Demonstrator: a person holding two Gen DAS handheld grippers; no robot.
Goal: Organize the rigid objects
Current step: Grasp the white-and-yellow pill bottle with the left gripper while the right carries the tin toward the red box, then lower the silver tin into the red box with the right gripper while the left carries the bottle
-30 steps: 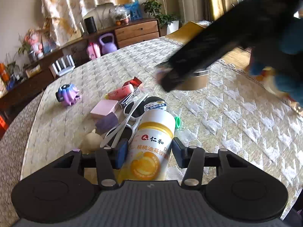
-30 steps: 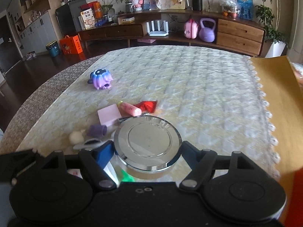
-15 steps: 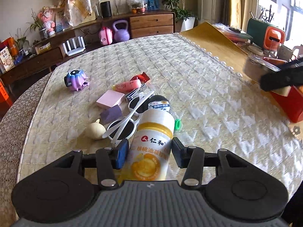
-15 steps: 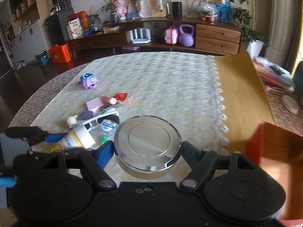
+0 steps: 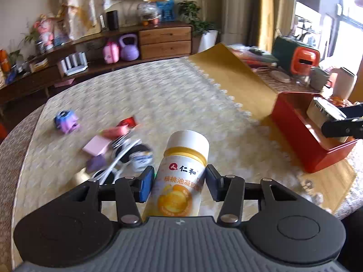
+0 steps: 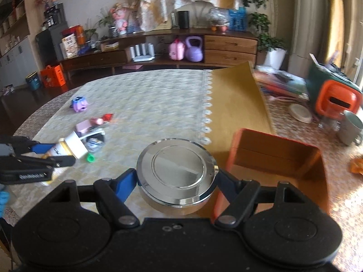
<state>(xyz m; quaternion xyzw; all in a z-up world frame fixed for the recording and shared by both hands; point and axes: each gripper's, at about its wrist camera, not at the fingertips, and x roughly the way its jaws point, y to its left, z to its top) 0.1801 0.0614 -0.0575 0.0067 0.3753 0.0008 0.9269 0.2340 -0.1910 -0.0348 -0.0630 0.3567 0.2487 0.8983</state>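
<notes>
Transport step: left gripper [image 5: 177, 184] clamps white-capped yellow-label plastic bottle [image 5: 181, 176]; right gripper [image 6: 175, 182] clamps round chrome-lidded tin [image 6: 176, 171], open red box [image 6: 279, 158] just right-ahead. Next: lower tin in, release.

White-and-yellow bottle [image 5: 181, 179], silver round tin [image 6: 175, 170], red box [image 5: 304, 131], cream quilted tablecloth [image 5: 158, 99]

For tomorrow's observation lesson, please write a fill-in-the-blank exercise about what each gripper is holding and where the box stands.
1. The left gripper is shut on a white bottle with a ____ band below its cap.
2. The right gripper holds a round tin with a shiny ____ lid.
3. The open box beside the tin is ____ in colour.

Missing words: yellow; silver; red
</notes>
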